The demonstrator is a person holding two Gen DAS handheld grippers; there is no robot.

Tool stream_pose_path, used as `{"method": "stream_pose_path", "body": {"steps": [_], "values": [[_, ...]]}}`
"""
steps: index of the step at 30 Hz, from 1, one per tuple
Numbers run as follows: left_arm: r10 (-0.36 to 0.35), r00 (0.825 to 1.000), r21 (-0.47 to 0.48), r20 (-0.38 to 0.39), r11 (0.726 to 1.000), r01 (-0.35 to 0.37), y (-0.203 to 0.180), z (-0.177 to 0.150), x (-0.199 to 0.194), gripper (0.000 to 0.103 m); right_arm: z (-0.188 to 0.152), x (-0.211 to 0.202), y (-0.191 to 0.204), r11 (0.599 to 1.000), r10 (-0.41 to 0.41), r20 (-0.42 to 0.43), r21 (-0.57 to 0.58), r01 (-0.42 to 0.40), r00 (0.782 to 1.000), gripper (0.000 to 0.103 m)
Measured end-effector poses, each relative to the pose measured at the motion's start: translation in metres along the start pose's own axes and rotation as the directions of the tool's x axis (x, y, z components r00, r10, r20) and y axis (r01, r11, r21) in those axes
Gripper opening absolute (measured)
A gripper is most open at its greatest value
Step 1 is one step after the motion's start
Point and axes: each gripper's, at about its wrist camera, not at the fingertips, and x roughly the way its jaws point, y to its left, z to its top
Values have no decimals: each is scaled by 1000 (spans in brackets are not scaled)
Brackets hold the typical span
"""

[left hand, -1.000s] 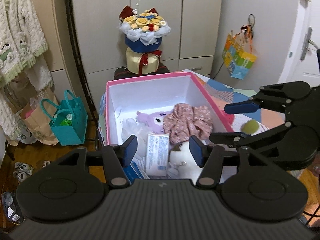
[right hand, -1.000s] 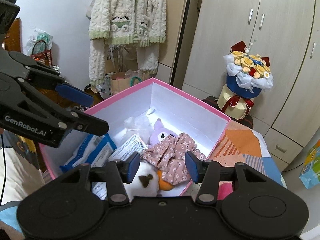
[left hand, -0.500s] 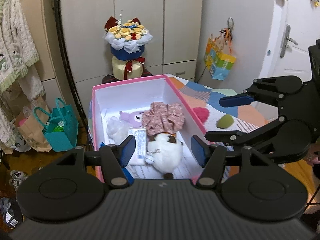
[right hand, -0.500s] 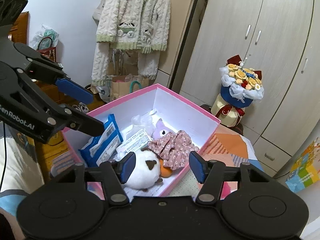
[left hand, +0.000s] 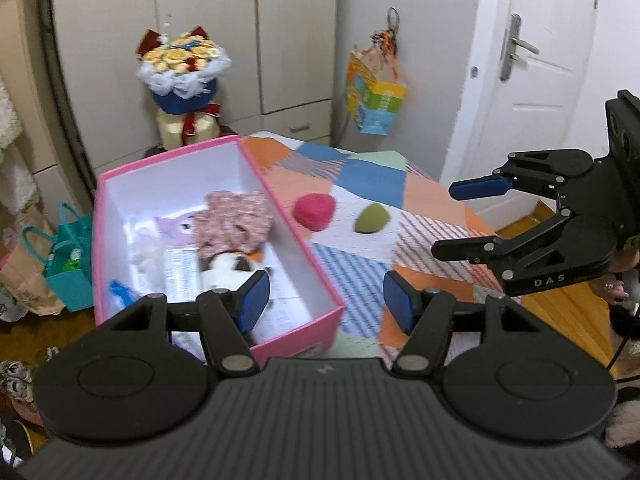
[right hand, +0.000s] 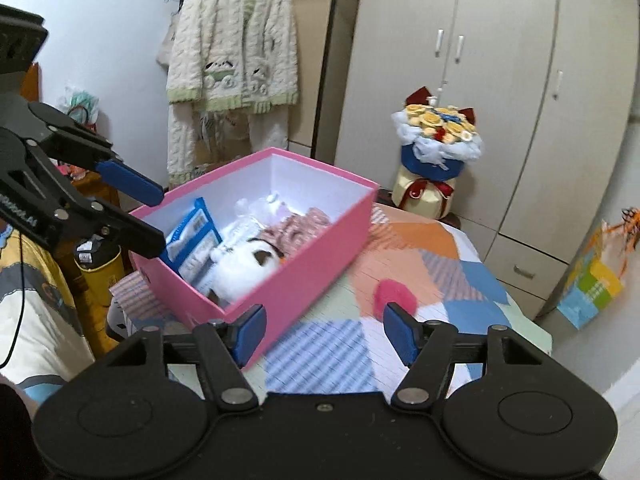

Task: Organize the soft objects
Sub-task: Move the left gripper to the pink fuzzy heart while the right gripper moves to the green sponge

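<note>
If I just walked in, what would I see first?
First, the bright pink box on the patchwork table, stuffed with soft toys like a white plush. Next, a pink ball and a green one lying on the table beside it. Behind stands a flower bouquet.

Sitting on the patchwork cloth (left hand: 372,184): one pink box (left hand: 280,200), one pink ball (left hand: 314,211), one green ball (left hand: 373,219). Lying inside the box: one white plush (right hand: 244,266), one purple plush (left hand: 176,226), one floral cloth (left hand: 234,222), one blue packet (right hand: 194,236). Hovering above: two grippers, left (left hand: 324,304) and right (right hand: 322,334).
</note>
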Motion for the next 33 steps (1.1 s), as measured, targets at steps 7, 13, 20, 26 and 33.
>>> {"method": "stream_pose_path", "body": {"steps": [7, 13, 20, 26, 33], "values": [[15, 1000, 5, 3, 1000, -15, -29, 16, 39, 62, -28, -1, -41, 998, -13, 5, 69, 13, 1000, 71], [45, 999, -11, 10, 999, -45, -48, 32, 79, 62, -44, 13, -71, 995, -6, 41, 99, 2, 999, 71], [125, 991, -120, 52, 986, -118, -63, 48, 136, 62, -60, 52, -103, 992, 28, 66, 120, -36, 997, 72], [251, 965, -180, 75, 955, -234, -64, 55, 188, 62, -68, 96, -127, 983, 79, 46, 165, -86, 996, 71], [349, 937, -239, 23, 912, -333, -45, 46, 245, 62, -74, 136, -127, 989, 68, -7, 129, -66, 998, 71]]}}
